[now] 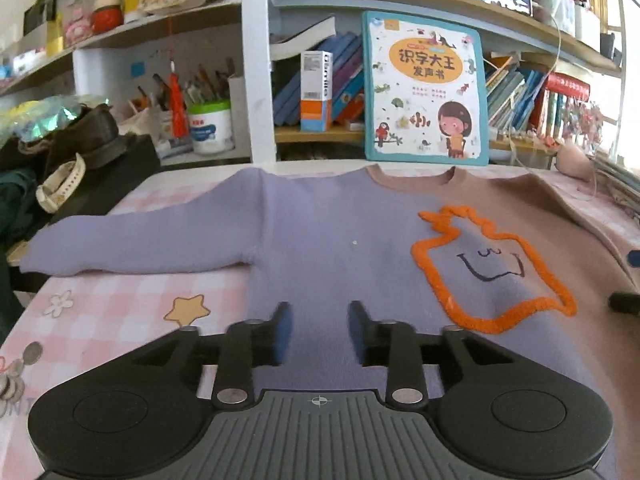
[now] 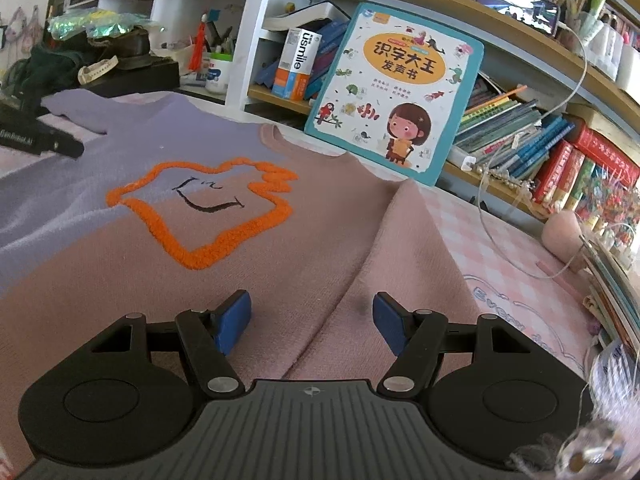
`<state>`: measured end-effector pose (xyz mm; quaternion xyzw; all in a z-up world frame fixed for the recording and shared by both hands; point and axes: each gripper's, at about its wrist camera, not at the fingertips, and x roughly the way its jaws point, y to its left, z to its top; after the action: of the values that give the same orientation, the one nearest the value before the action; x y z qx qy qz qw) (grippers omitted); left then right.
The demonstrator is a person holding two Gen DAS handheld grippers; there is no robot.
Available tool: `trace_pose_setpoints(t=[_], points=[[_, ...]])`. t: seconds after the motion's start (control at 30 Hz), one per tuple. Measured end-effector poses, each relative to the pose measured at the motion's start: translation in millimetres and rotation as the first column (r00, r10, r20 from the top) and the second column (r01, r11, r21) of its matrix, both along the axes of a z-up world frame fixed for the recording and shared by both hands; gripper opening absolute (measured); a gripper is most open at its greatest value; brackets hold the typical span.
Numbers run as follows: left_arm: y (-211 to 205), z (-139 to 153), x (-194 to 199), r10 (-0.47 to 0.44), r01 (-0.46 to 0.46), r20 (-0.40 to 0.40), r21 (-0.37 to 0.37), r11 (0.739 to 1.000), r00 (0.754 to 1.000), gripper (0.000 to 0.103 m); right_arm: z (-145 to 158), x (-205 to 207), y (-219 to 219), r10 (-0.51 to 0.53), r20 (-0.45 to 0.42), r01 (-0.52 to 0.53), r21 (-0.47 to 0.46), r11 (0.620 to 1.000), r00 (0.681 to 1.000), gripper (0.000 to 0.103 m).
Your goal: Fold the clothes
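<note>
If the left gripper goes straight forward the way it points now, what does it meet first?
Most likely the purple half of the sweater, spread flat on the table just beyond the open left gripper; nothing else seems to lie before it, though depth is unclear.

I count one sweater [image 1: 320,240] spread before me, with two sleeves [image 1: 132,246] and one orange outline [image 1: 492,268] on its chest. One picture book [image 1: 426,88] stands behind it. One white tub [image 1: 211,126] of pens. One toothpaste box [image 2: 296,66]. My own two grippers: left [image 1: 319,334], right [image 2: 312,322].

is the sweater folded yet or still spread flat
Spread flat. The sweater lies front up on the checked tablecloth, its purple sleeve stretched sideways, the orange outline fully exposed.
</note>
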<state>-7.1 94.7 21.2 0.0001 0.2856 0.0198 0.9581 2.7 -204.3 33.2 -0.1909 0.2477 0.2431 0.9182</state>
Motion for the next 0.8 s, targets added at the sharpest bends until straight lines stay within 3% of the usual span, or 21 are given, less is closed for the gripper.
trace_pose_setpoints(t=[0.13, 0.3, 0.4, 0.6, 0.8], points=[[-3, -11, -9, -0.023, 0.024, -0.037, 0.030, 0.999, 0.999, 0.040, 14, -15, -13, -0.011, -0.005, 0.011, -0.039, 0.999, 1.000, 0.064], [-1, -13, -14, -0.028, 0.028, -0.039, 0.011, 1.000, 0.999, 0.040, 22, -34, -22, -0.007, -0.096, 0.004, -0.033, 0.999, 0.995, 0.061], [-2, -14, -14, -0.032, 0.033, -0.040, 0.017, 0.999, 0.999, 0.040, 21, -43, -23, -0.006, -0.152, -0.001, -0.046, 0.999, 0.988, 0.052], [-10, -14, -13, -0.041, 0.044, -0.041, 0.061, 0.997, 0.998, 0.041, 24, -72, -28, 0.074, -0.252, -0.105, -0.112, 0.988, 0.965, 0.051], [-14, -15, -14, -0.045, 0.048, -0.038, 0.092, 0.995, 0.998, 0.041, 17, -73, -21, 0.093, -0.271, -0.126, -0.107, 0.986, 0.958, 0.038]])
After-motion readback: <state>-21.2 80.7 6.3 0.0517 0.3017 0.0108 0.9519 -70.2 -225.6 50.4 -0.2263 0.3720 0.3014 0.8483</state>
